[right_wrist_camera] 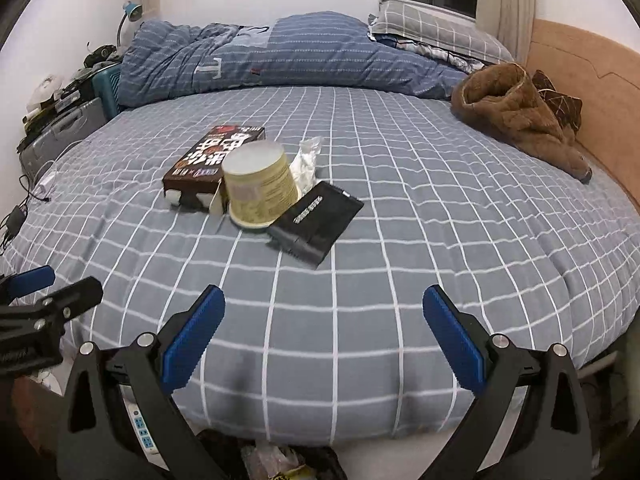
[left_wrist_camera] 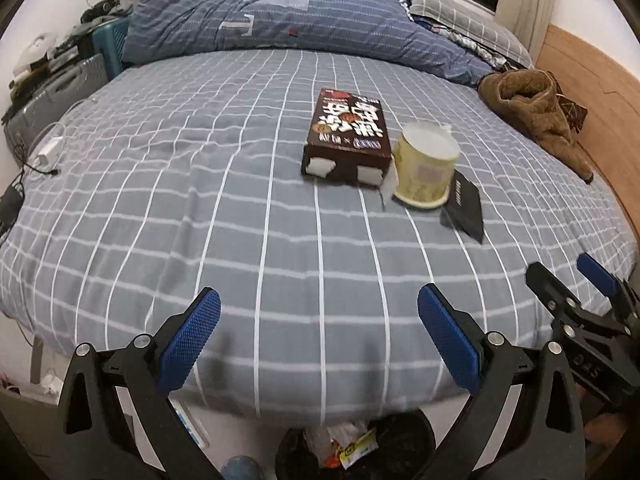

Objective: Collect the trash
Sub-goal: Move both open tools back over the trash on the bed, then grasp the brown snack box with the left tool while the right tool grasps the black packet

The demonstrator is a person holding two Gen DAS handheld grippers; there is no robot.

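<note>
Bedroom, grid-checked bed [left_wrist_camera: 200, 208]: one brown box [left_wrist_camera: 346, 136], one paper cup [left_wrist_camera: 424, 168], one black pouch [right_wrist_camera: 320, 220]. My left gripper [left_wrist_camera: 319, 312] and right gripper [right_wrist_camera: 324, 312] gape empty.

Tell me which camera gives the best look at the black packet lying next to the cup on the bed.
The right wrist view: the black packet lies fully exposed in front of the cup, its label strip visible. In the left wrist view the packet is partly hidden behind the cup and foreshortened.
</note>
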